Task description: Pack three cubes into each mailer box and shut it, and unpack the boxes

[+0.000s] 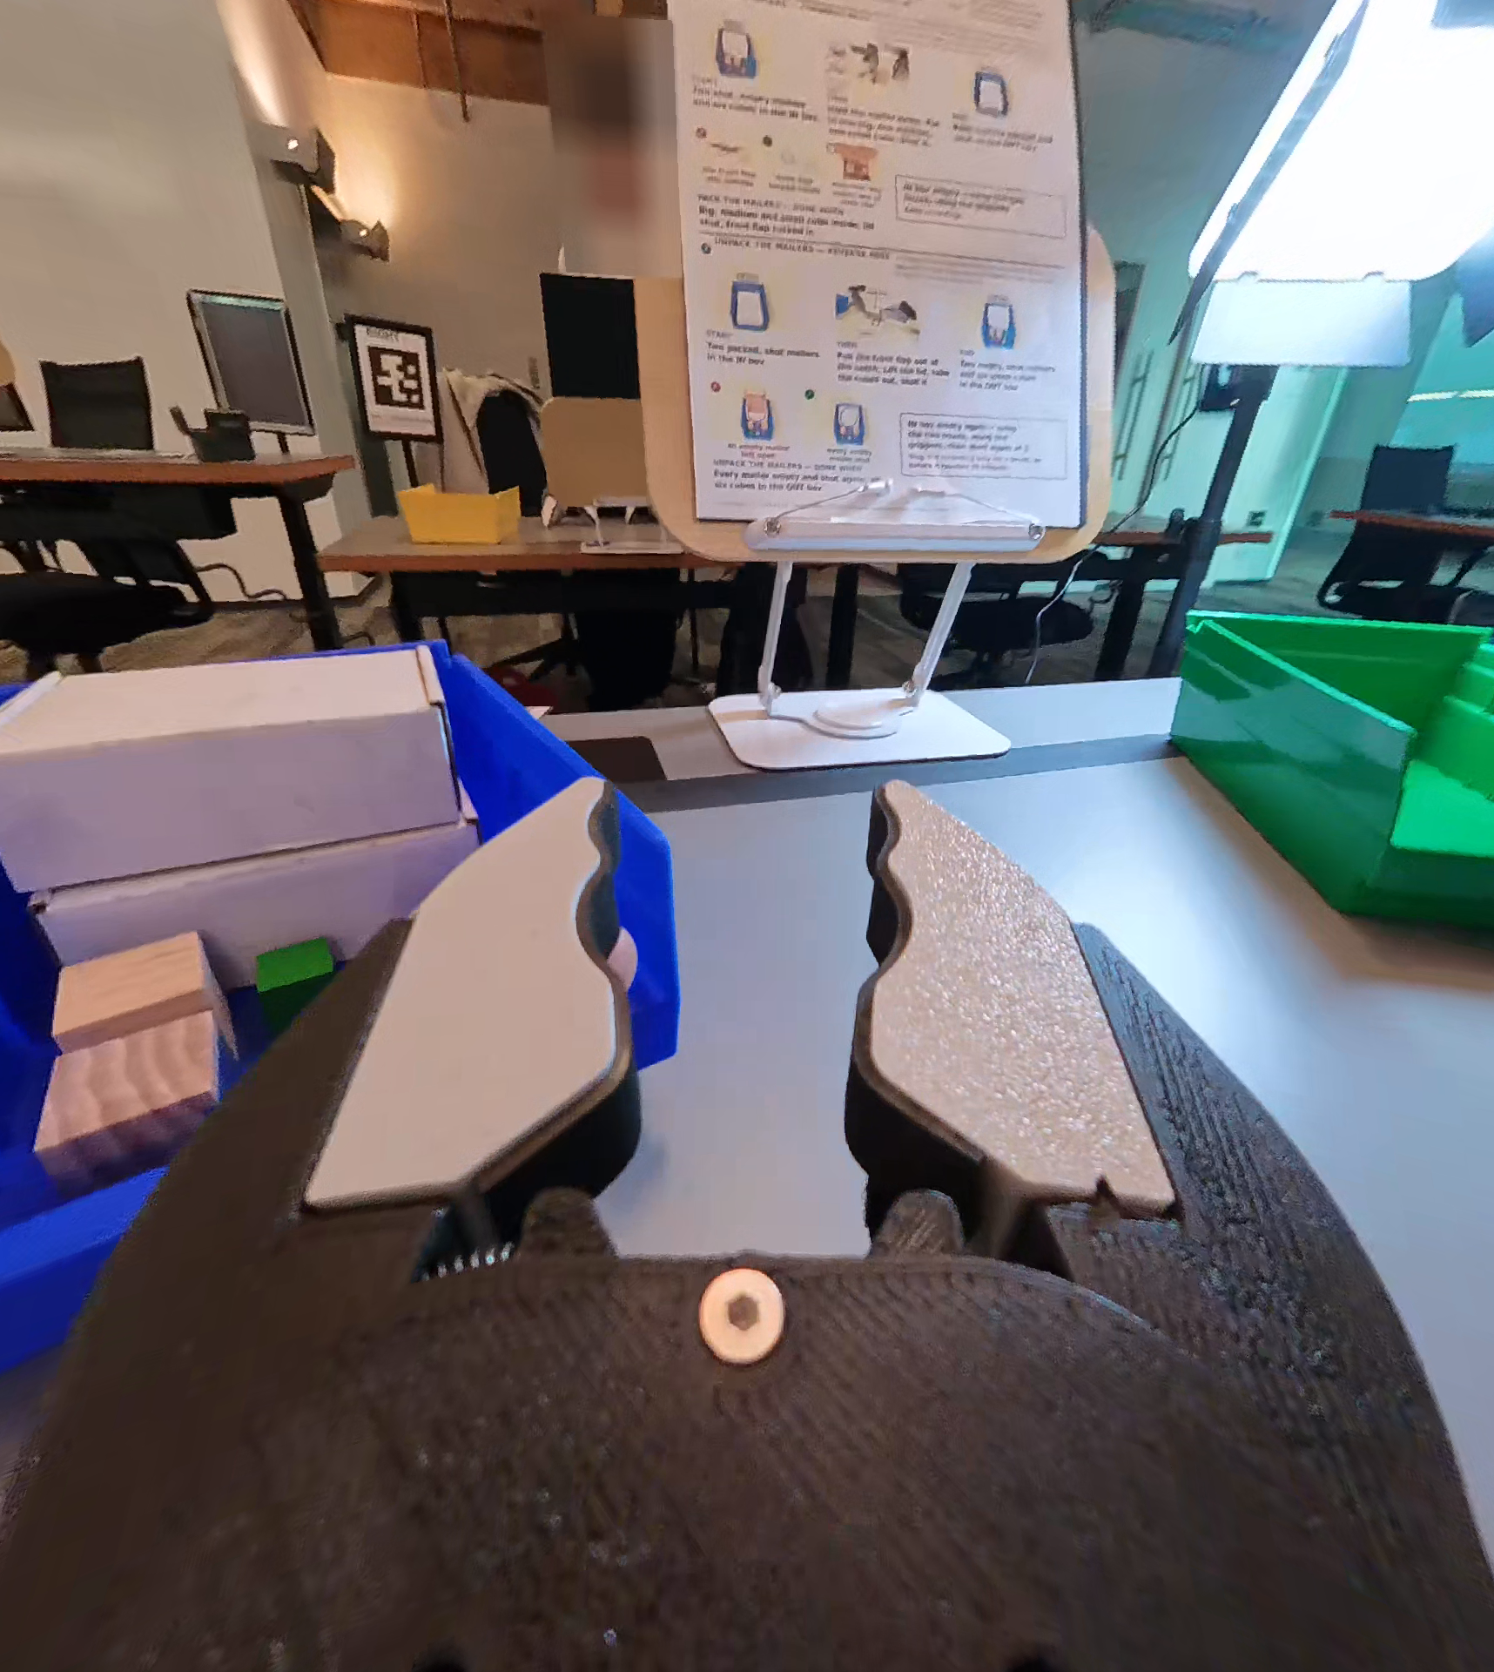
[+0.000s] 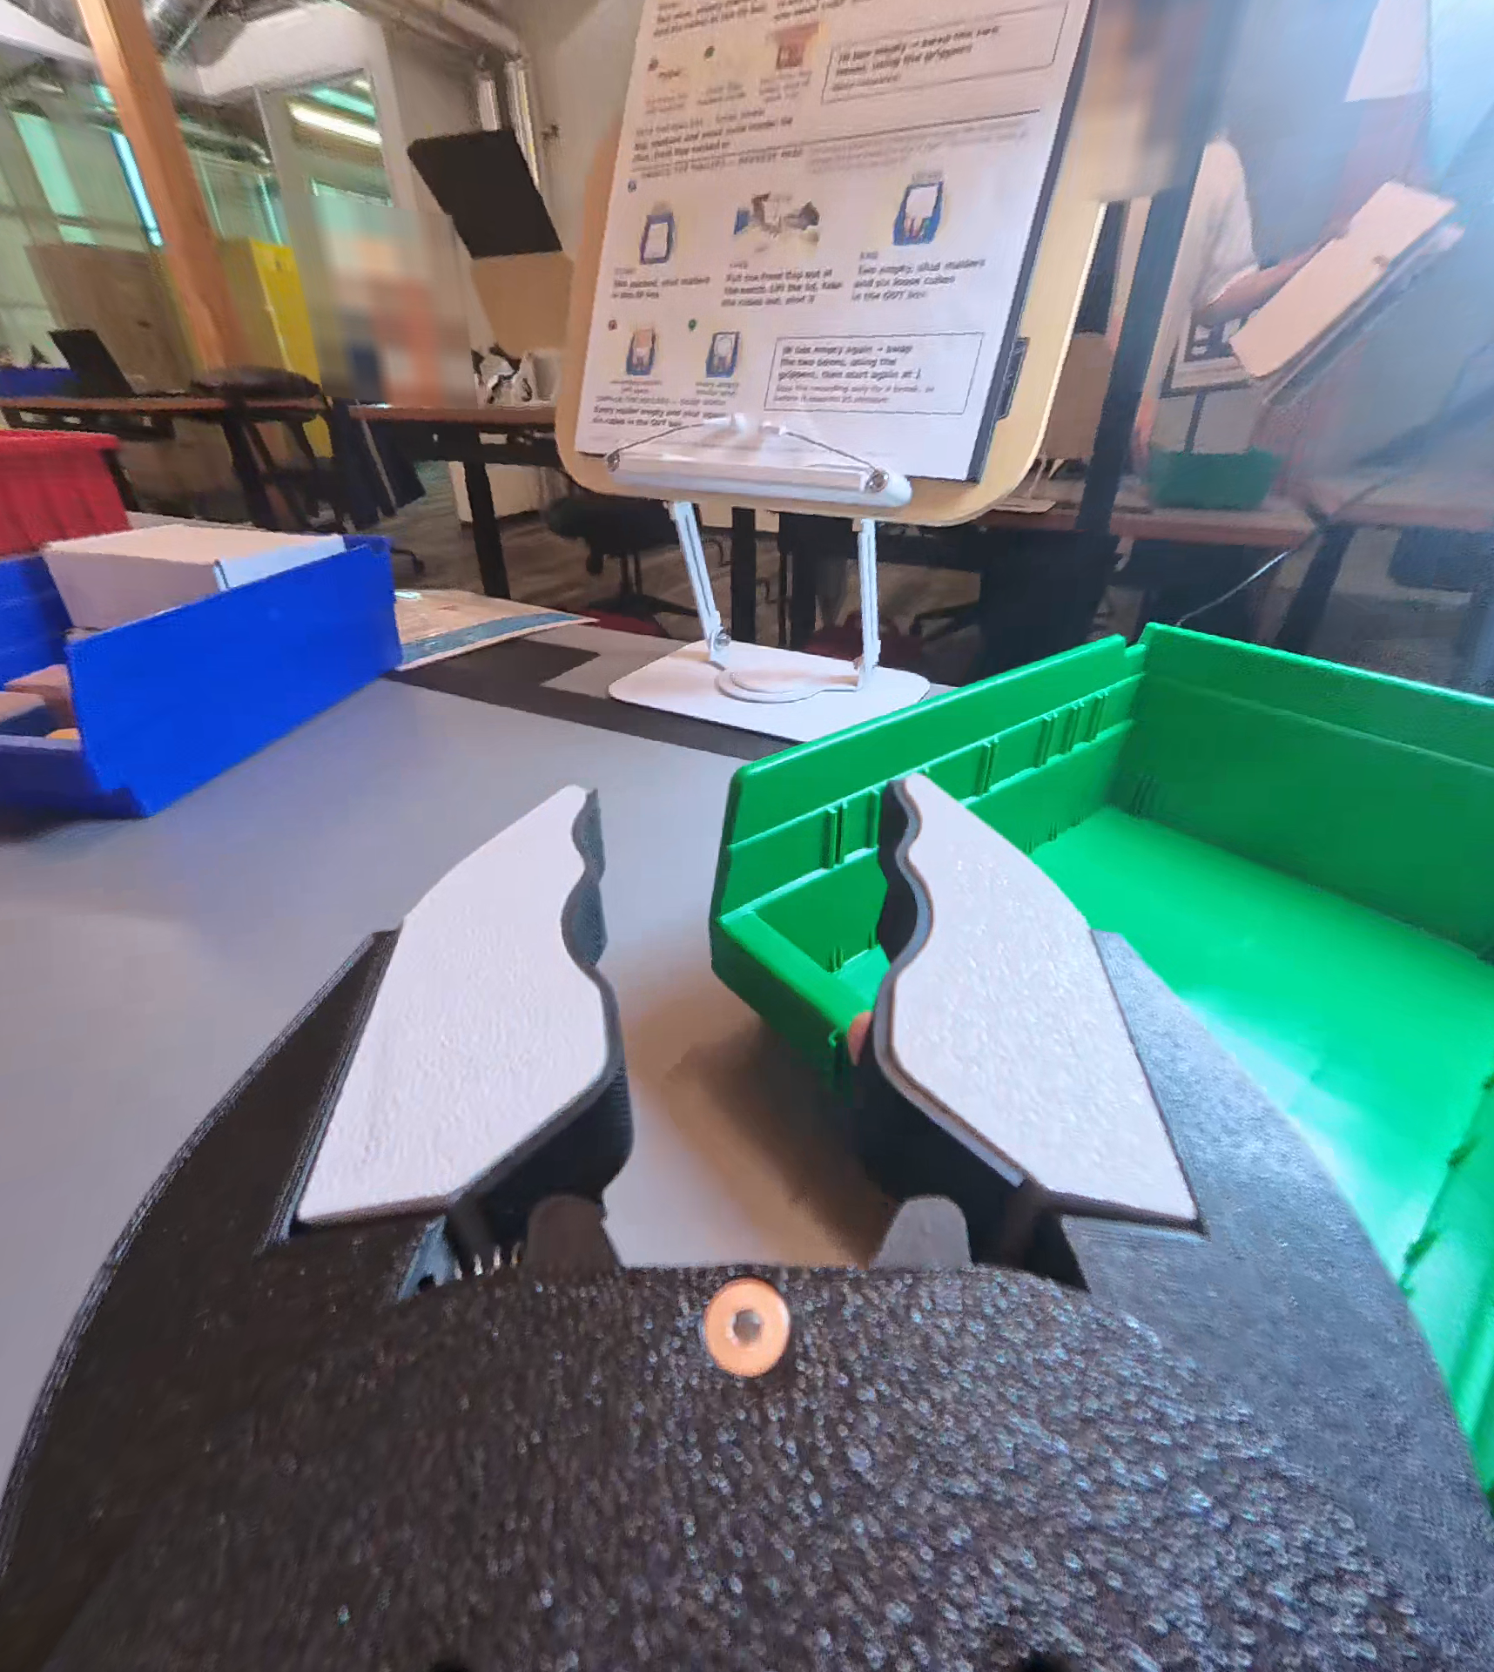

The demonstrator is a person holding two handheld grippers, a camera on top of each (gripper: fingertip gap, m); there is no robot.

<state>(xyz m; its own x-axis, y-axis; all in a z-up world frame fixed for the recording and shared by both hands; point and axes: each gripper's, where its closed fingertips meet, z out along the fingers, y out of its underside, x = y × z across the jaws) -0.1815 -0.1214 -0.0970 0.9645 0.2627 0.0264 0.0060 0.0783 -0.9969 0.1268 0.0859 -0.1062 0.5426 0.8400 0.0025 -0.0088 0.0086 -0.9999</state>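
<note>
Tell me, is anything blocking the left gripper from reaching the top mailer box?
Partly. The top mailer box sits inside the blue bin, whose right wall stands between it and the open left gripper. From above, nothing visible covers it.

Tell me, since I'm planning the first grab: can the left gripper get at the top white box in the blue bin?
Probably yes. The left gripper is open and empty beside the blue bin, and the top white box sits above the rim with nothing on it.

Bare grey table [image 1: 770,995] lies open between the blue bin [image 1: 544,769] on the left and green bin [image 2: 1268,950] on the right, with a stand [image 1: 861,733] behind.
</note>
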